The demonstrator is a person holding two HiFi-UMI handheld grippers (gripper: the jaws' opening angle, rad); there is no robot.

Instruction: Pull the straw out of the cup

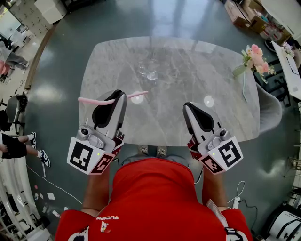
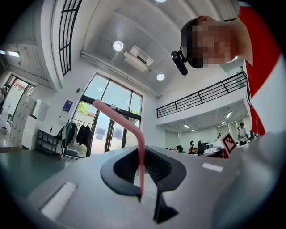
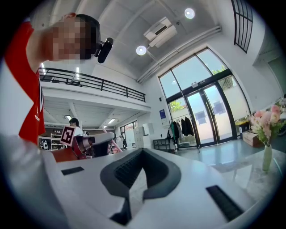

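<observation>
A pink bendy straw lies crosswise in my left gripper, which is shut on it above the near left part of the marble table. In the left gripper view the straw rises from between the closed jaws of the left gripper and bends away to the left. A clear glass cup stands at the table's middle, further away, with no straw in it. My right gripper hovers over the near right part of the table, shut and with nothing in it; the right gripper shows closed jaws.
A vase of pink flowers stands at the table's far right edge. A grey chair sits beside the table on the right. Someone's legs are on the floor at the left. Cardboard boxes lie at the far right.
</observation>
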